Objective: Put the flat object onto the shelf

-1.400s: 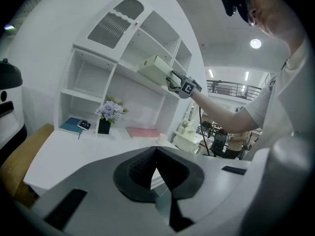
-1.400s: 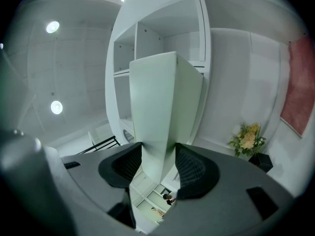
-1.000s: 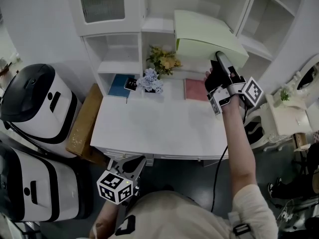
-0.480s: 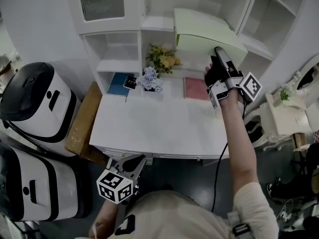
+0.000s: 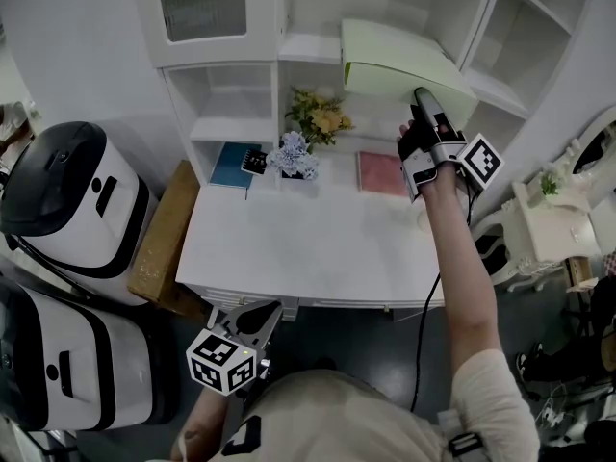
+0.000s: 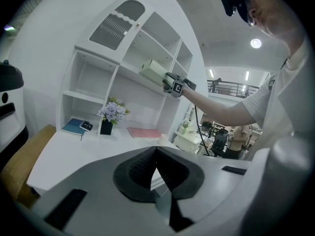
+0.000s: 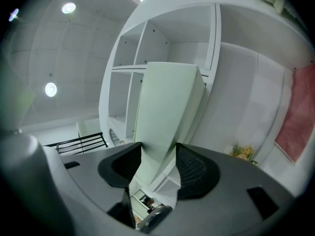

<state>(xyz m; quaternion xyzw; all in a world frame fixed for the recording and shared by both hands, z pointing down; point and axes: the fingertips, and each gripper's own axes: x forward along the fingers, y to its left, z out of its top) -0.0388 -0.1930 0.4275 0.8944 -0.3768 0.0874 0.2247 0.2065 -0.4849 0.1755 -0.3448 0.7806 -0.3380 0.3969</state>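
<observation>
Box (image 5: 399, 65), flat and pale green, hangs at the front of the upper shelf (image 5: 308, 48), its near edge clamped by the right gripper (image 5: 422, 99). We judge it best to keep it level, push it well onto the board, then let go. Left gripper (image 5: 252, 318) closed, empty, below the desk (image 5: 308, 248) edge.

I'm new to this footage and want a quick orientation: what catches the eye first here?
The pale green flat box dominates, clamped in the right hand-held gripper and held up before the white shelf unit. Below it, flowers stand at the back of the white desk. The left hand-held gripper hangs shut and empty near the desk's front edge.
</observation>
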